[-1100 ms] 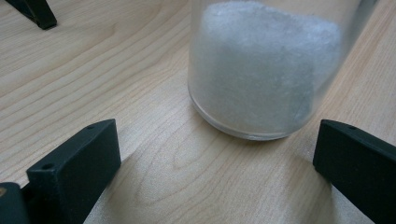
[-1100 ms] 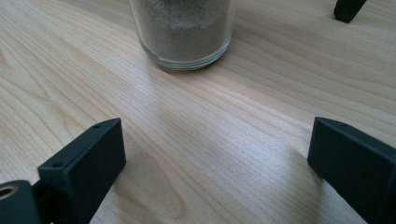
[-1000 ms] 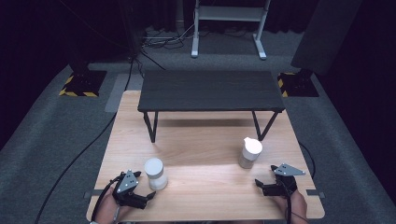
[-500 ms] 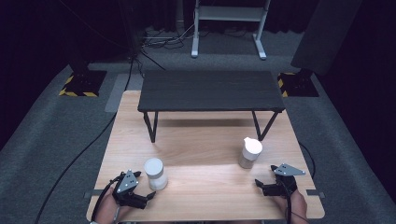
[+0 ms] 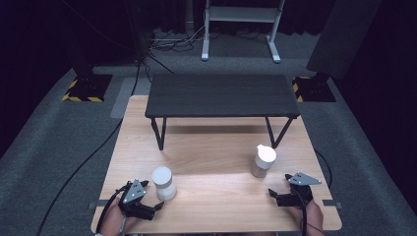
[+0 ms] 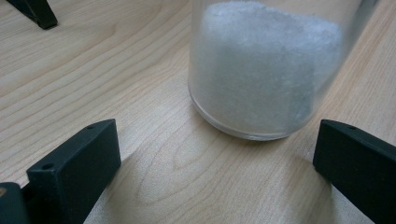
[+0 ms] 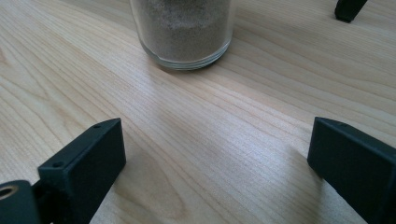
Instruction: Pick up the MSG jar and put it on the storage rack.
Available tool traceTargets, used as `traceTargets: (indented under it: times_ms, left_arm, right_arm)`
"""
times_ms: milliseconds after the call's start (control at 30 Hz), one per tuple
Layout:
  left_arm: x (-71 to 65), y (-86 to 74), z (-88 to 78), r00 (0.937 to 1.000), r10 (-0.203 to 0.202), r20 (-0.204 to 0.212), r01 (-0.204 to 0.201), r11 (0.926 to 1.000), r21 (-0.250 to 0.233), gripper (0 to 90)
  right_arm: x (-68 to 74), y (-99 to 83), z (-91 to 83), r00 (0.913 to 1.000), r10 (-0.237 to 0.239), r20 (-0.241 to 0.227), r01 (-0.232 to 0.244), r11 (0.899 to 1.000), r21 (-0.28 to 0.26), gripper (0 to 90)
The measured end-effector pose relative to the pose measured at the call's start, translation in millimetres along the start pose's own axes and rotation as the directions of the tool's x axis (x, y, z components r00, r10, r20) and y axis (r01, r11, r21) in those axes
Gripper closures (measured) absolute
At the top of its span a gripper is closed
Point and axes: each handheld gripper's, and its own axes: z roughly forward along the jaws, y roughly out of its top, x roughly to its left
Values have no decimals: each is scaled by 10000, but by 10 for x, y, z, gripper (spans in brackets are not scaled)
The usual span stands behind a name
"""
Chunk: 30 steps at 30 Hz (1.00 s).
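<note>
While both hands rest at the near edge of the wooden table [image 5: 211, 152], the left gripper [image 5: 156, 206] gapes wide just short of the jar of white powder [image 5: 163, 183], and the right gripper [image 5: 273, 194], jaws equally wide and empty, faces the jar of brown powder [image 5: 263, 161] a little farther off.

A light wooden worktop [image 5: 216, 162] with a clear lengthwise grain carries everything here. Toward its far end stands a small black bench [image 5: 221, 94] on thin angled legs, its dark top spanning most of the worktop's width. Nearer the front edge, two glass jars stand upright and well apart: on the left a jar of white powder [image 5: 163, 183], and on the right a jar of sandy brown grains [image 5: 262, 161] with a white lid. The worktop itself rests on a grey carpeted floor [image 5: 64, 147].
</note>
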Motion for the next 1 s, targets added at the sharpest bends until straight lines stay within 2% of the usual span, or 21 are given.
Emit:
traceTargets:
  times_ms: [867, 1000]
  left_arm:
    - [-3, -3, -2, 10000, -3, -6, 3, 10000, -28, 20]
    - [-9, 8, -10, 10000, 3, -46, -3, 10000, -17, 50]
  right_arm:
    - [1, 0, 0, 10000, 7, 5, -7, 10000, 1, 40]
    - [1, 1, 0, 10000, 6, 4, -6, 10000, 4, 40]
